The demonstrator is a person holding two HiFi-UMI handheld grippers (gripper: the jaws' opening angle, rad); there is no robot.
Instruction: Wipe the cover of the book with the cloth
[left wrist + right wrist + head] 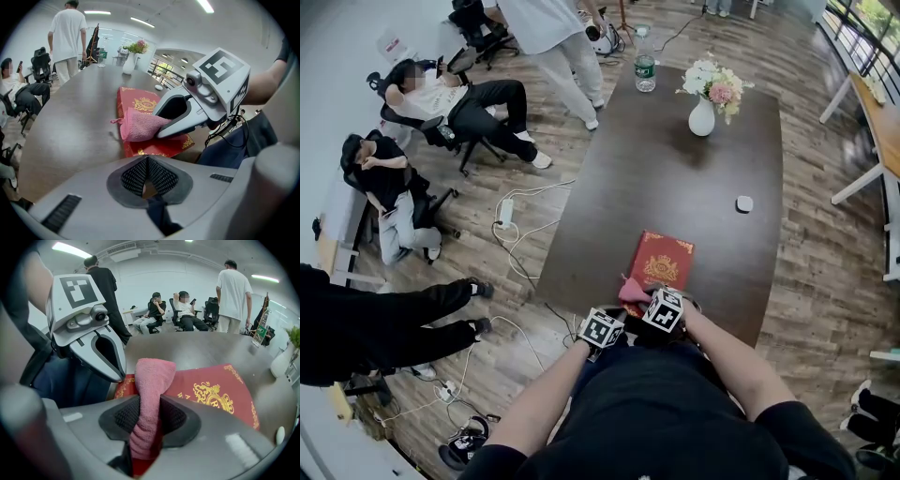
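One book point(661, 262) lies on the single dark tabletop point(675, 178), with one pink cloth point(631, 289) at its 7 o'clock corner. There are two grippers: the left gripper point(147, 173) and the right gripper point(149, 416). Seen from the book, one water bottle point(645, 70) stands at 12 o'clock, one vase of flowers point(701, 117) at 1 o'clock and one small white puck point(744, 203) at 2 o'clock. Four other people show clearly: a seated person in white point(441, 98) at 10 o'clock, a seated person in black point(384, 178) at 9 o'clock, a standing person point(553, 37) at 11 o'clock, and a person with outstretched legs point(375, 323) at 8 o'clock.
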